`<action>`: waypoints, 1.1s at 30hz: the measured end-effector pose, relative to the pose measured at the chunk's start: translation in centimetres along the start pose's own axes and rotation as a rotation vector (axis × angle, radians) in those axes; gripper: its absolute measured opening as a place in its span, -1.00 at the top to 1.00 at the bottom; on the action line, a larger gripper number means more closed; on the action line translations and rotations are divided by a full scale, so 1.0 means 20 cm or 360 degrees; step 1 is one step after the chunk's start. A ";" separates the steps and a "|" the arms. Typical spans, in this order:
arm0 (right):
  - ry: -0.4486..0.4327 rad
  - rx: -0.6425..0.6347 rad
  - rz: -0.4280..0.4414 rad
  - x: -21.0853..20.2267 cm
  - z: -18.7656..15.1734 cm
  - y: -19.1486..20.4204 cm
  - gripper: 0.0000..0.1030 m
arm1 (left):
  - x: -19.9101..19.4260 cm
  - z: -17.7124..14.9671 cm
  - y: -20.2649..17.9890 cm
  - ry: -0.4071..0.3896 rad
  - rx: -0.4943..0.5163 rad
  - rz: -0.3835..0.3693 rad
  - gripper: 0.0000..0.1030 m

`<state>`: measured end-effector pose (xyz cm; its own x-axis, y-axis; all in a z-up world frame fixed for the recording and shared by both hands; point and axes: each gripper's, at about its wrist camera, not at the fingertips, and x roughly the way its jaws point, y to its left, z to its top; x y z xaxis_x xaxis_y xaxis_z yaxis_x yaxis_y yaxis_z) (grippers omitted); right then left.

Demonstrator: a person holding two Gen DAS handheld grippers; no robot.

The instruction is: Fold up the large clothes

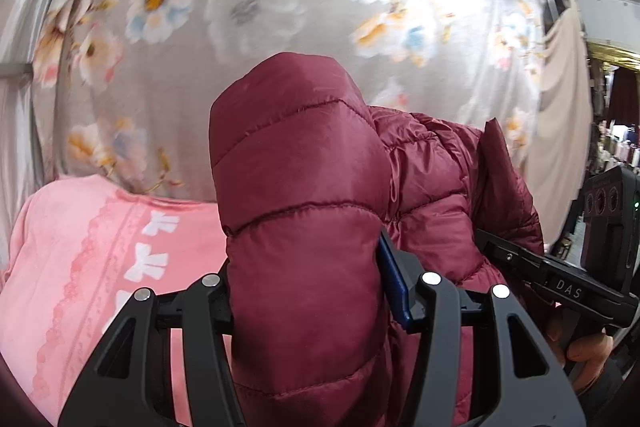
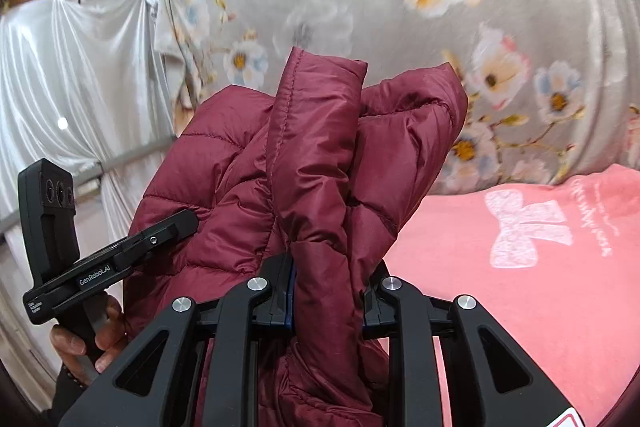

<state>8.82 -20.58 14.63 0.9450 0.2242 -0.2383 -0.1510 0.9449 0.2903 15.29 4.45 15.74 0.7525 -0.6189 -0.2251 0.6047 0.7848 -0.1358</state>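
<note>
A maroon quilted puffer jacket (image 1: 304,179) hangs bunched between both grippers, lifted above the bed. My left gripper (image 1: 308,291) is shut on a thick padded fold of it. My right gripper (image 2: 328,291) is shut on another fold of the jacket (image 2: 316,163), which stands up above the fingers. The right gripper also shows in the left wrist view (image 1: 532,263), pressed into the jacket's right side. The left gripper shows in the right wrist view (image 2: 160,235) at the jacket's left side. The rest of the jacket hangs down out of view.
A pink blanket with white bows (image 1: 100,247) covers the bed below; it also shows in the right wrist view (image 2: 520,267). A grey floral sheet (image 1: 248,11) hangs behind. White curtains (image 2: 72,75) hang at the left, a beige cloth (image 1: 560,115) at the right.
</note>
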 end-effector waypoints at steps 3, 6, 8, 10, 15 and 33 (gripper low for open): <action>0.0080 0.0002 -0.0003 0.23 -0.04 -0.01 0.59 | 0.14 -0.05 0.16 0.0064 -0.0039 0.0057 0.01; 0.0159 0.0026 0.0000 0.44 -0.11 -0.04 0.58 | 0.28 -0.11 0.29 0.0129 -0.0079 0.0102 0.01; 0.0199 0.0041 0.0002 0.55 -0.15 -0.06 0.59 | 0.36 -0.16 0.38 0.0170 -0.0101 0.0129 0.01; 0.0243 0.0062 0.0003 0.66 -0.21 -0.09 0.58 | 0.44 -0.22 0.44 0.0204 -0.0110 0.0147 0.01; 0.0369 0.0129 -0.0024 0.89 -0.36 -0.17 0.58 | 0.65 -0.40 0.60 0.0349 -0.0163 0.0182 0.01; 0.0537 0.0398 -0.0172 1.03 -0.63 -0.43 0.16 | 0.96 -0.71 0.85 0.0642 -0.0256 0.0435 -0.55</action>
<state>25.89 -21.10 -4.53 0.7974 0.2316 -0.5572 0.0579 0.8898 0.4527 36.29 6.34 -4.64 0.6979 -0.3532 -0.6231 0.3285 0.9309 -0.1597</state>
